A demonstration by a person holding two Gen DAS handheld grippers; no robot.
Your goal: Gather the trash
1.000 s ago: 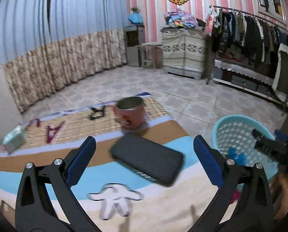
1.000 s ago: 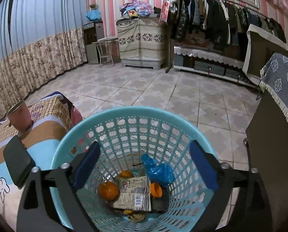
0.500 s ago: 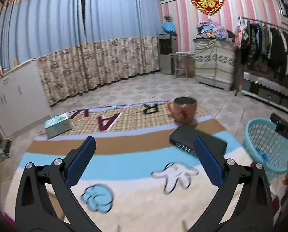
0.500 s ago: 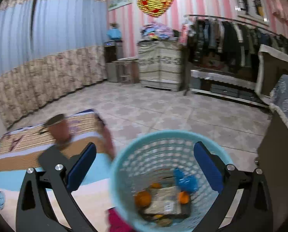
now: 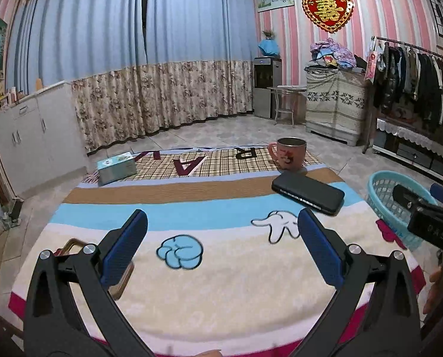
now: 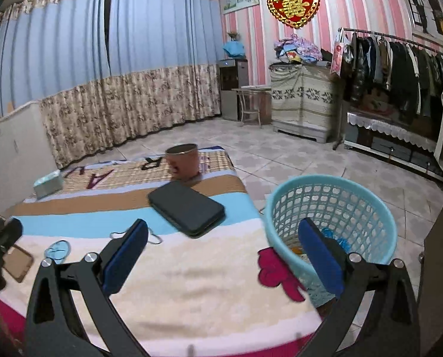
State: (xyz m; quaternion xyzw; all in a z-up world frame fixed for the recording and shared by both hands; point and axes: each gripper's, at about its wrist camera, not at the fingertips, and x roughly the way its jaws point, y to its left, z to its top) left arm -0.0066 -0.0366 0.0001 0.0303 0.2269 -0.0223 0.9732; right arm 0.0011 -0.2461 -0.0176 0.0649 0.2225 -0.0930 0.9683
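Note:
A light blue plastic basket [image 6: 334, 205] stands on the floor at the table's right edge, with trash in its bottom [image 6: 339, 242]. It also shows in the left wrist view [image 5: 383, 190]. My left gripper [image 5: 221, 250] is open and empty above the front of the cloth-covered table [image 5: 221, 282]. My right gripper [image 6: 223, 255] is open and empty, above the table's right front corner beside the basket; it shows at the right of the left wrist view [image 5: 423, 208].
On the table lie a black case [image 5: 307, 193], a pink mug [image 5: 290, 153], a teal tissue box [image 5: 116, 168] and a brown-framed flat object [image 5: 72, 247] at the front left. A clothes rack [image 6: 400, 68] and cabinets line the walls.
Both grippers have pulled back and up from the basket, and the views have swung left over the table. The right gripper was over the basket's mouth; now it is beside it.

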